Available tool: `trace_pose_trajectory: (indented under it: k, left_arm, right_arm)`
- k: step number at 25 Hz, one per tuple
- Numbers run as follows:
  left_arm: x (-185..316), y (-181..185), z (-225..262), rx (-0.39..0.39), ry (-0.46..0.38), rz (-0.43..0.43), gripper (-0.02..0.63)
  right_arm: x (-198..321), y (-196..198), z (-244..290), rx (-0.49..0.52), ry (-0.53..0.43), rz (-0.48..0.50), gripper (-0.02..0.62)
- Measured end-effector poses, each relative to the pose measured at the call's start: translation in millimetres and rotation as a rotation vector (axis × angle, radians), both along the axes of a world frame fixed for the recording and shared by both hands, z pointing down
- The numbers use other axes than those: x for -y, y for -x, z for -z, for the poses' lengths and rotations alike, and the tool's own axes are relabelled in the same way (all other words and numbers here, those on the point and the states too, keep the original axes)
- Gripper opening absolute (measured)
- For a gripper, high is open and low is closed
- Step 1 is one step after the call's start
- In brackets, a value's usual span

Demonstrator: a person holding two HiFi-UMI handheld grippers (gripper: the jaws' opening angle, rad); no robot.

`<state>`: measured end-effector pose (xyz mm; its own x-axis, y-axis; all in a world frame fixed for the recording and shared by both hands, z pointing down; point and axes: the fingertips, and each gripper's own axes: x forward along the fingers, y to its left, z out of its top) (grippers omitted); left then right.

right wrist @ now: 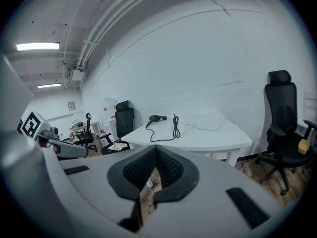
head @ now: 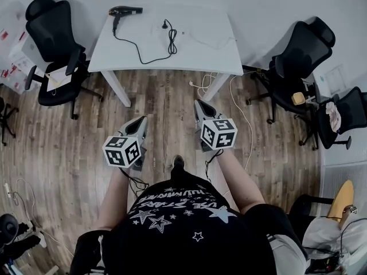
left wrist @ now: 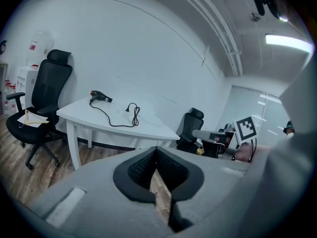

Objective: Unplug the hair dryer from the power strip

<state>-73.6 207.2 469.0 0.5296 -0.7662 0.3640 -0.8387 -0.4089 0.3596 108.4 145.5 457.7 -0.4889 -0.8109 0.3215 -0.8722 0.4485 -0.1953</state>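
Left gripper [head: 143, 121] and right gripper [head: 199, 104] both clenched, empty, well short of the table [head: 221, 59]; dryer [head: 126, 10] lies ahead on its far-left corner, nearer the left gripper, plug [head: 166, 23] loose mid-table.

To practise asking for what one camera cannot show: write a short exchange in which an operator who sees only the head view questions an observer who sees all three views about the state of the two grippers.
Operator: My head view shows the left gripper and right gripper over the floor, short of the table with the hair dryer. Is the left one open?
Observer: No. The left gripper view shows its jaws together, with nothing between them.
Operator: And the right one?
Observer: The right gripper view shows its jaws together too, and empty.
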Motion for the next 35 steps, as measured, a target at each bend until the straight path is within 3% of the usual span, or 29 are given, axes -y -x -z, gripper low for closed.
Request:
trace_pose_trajectory:
  k: [18,35]
  left_arm:
    - [96.3,-51.0,-6.6,0.001,0.018,0.083,0.008]
    - [139.5,-60.3,-15.2,0.004,0.036,0.074,0.008]
  right_arm:
    - [99.6,-51.4,-14.4,0.039,0.01,0.071,0.009]
    - [128.5,-75.6,-26.4,0.045,0.029,0.026,0.009]
